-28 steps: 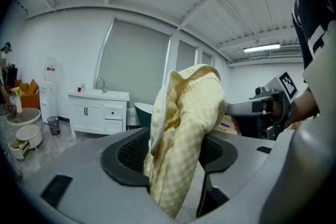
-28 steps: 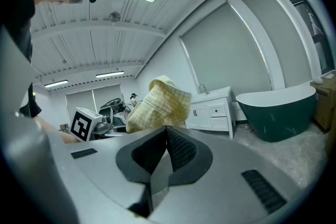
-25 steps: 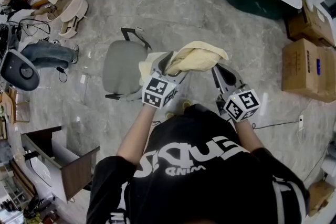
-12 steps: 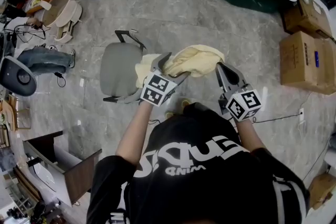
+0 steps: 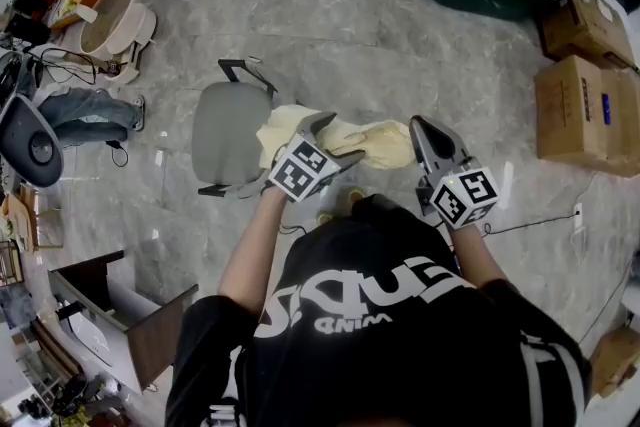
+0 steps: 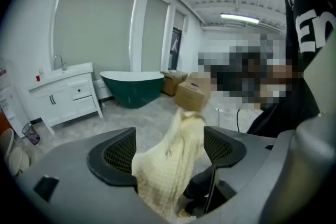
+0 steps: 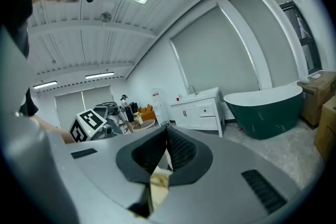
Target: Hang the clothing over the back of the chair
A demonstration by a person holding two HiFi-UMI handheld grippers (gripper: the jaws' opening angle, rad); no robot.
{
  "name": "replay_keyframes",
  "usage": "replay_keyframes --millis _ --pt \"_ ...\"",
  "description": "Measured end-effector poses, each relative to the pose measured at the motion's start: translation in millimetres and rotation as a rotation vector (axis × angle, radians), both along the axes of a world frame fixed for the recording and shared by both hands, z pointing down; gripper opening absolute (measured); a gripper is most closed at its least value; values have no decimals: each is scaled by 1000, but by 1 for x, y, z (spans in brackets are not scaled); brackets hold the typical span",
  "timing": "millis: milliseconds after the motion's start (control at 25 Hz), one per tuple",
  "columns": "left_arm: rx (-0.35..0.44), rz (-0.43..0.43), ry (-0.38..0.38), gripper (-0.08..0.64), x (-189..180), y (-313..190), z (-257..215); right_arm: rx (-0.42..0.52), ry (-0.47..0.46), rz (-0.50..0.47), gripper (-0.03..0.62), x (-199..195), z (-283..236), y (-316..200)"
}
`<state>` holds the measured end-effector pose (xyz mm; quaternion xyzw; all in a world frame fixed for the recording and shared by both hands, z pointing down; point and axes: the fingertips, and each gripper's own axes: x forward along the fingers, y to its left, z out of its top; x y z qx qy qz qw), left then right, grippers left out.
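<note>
We cannot read the white lettering on our black shirt [image 5: 370, 315]. Our left hand-held gripper [image 6: 169, 148] has just been opening its jaws. They stand wide apart, the pale yellow checked cloth garment [image 5: 385, 143] hanging loose between them. Our right hand-held gripper [image 7: 167, 153] is clamped on the garment's other end. The grey office chair [image 5: 220, 130] stands just beyond the left one.

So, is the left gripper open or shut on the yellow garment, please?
Open: the jaws of the left gripper have just been opening and stand wide apart, the yellow garment hanging loose between them.
</note>
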<state>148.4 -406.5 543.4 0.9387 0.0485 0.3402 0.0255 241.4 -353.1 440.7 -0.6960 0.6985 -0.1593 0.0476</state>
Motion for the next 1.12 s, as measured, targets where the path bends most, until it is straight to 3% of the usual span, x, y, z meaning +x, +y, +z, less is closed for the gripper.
replay_keyframes --millis 320,520,680,760,840,1120 --pt "-12 -25 23 394 2 -3 -4 0 -2 -7 14 -2 2 -2" --pt "-14 -88 78 393 -1 -13 -14 -5 -2 -17 14 -6 4 -5" --pt "-5 -150 129 251 -6 -24 -28 -8 -1 -39 14 -12 3 -9" --pt "-12 -187 165 111 -11 -28 -34 -7 1 -52 14 -16 3 -11" --pt "-27 -209 198 21 -15 -30 -40 -5 4 -64 14 -20 3 -14" --pt "-78 -289 290 15 -34 -33 -59 -3 11 -113 14 -33 0 -20"
